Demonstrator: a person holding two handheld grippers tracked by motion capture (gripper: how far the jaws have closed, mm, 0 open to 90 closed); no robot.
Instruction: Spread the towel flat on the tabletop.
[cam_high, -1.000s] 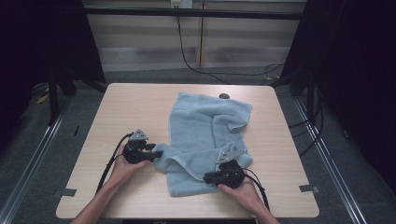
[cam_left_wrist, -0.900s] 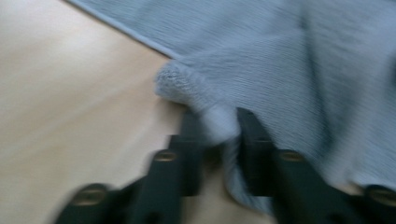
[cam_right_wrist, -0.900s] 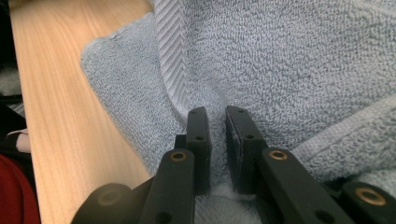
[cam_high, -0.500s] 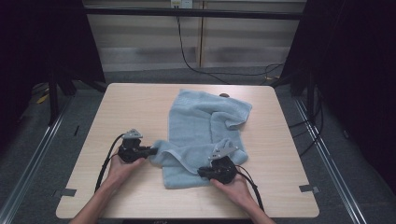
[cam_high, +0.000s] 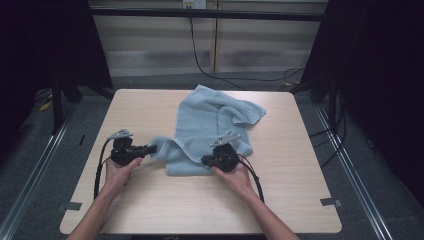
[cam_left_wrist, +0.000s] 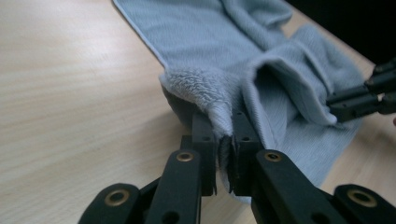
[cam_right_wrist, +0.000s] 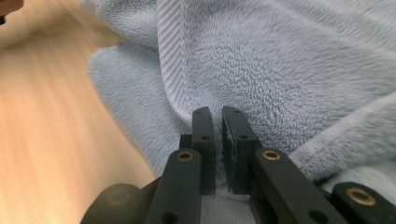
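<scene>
On the near half of the table (cam_high: 150, 210) lies one light blue towel (cam_high: 210, 120), rumpled, its far part folded over itself and reaching toward the table's far edge. Compared with a second ago, the towel's near-left corner has been drawn out leftward and lifted a little off the wood, and the near edge has shifted left with it. The left gripper (cam_high: 150, 148), just left of the towel, has just closed its jaws and now pinches that corner; in the left gripper view the terry cloth is squeezed flat between the black pads (cam_left_wrist: 225, 140). The right gripper (cam_high: 206, 160), at the towel's near edge, has narrowed to a slit too, and its jaws (cam_right_wrist: 218, 135) press a fold of cloth. Both hands have moved left across the table since then. My reading: with two holds secured, the towel is ready to be spread or folded.

Count: one towel, one table, two grippers, two hands, one cable trailing from each gripper.
</scene>
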